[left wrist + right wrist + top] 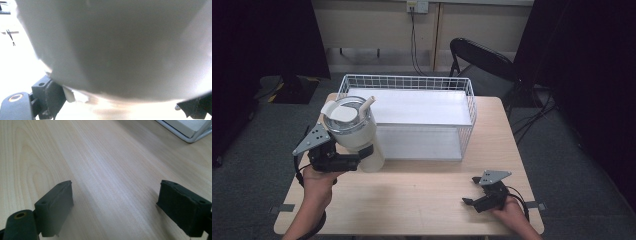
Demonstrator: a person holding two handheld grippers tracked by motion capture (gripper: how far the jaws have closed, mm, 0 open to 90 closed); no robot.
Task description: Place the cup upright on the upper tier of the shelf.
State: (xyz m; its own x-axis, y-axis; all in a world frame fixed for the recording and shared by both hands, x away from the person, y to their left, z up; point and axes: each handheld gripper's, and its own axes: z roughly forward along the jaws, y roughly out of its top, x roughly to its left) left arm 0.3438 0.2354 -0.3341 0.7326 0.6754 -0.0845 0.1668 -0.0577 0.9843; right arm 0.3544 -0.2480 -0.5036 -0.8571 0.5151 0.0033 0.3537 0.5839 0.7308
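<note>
With the left gripper (362,159) clamped on the white tumbler (357,135) and the right gripper (475,192) spread idle, she should carry it upright toward the wire basket (469,107) at two o'clock.

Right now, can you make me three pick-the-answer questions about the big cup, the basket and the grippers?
1. Where is the white tumbler?
A. Inside the basket
B. At the table's left, in front of the basket's left corner
C. On the chair

2. What colour is the wire basket?
A. White
B. Red
C. Blue

3. How is the right gripper?
A. Shut on the tumbler
B. Shut on a spoon
C. Open, holding nothing

Answers:
1 B: the high view shows the tumbler outside the basket, by its near left corner, with the left gripper clamped on its side.
2 A: its wires and liner are white.
3 C: the right gripper view shows its jaws wide apart over the bare wooden table.
</note>
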